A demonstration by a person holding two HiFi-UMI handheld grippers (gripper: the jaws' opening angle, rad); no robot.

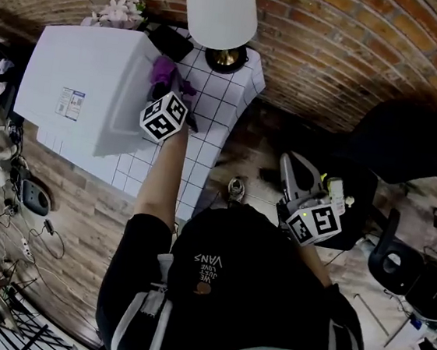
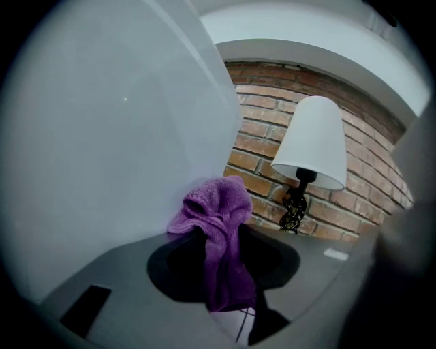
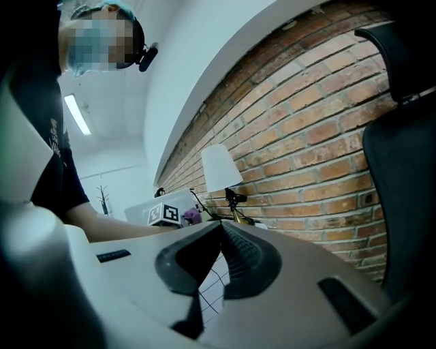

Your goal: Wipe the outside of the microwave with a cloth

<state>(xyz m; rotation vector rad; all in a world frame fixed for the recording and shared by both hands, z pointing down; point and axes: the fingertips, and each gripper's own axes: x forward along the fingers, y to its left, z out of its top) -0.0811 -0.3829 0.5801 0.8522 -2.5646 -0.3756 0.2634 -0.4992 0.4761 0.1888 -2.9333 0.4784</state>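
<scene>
As the person bends over the white tiled table, the left gripper reaches to the upper left of the head view. Its jaws are clamped on a bunched purple terry cloth. The cloth is pressed against the plain side wall of the boxy white microwave, near the frame's upper centre.

A small blue-and-white sticker sits on the microwave's top, its print too small to read. Just beyond the cloth stands a table lamp with a white shade, backed by a red brick wall.

At right of centre, the right gripper hangs away from the table, its jaws closed tip to tip with nothing between them. On the person's black T-shirt, seen upside down, small white lettering includes "VANS".
</scene>
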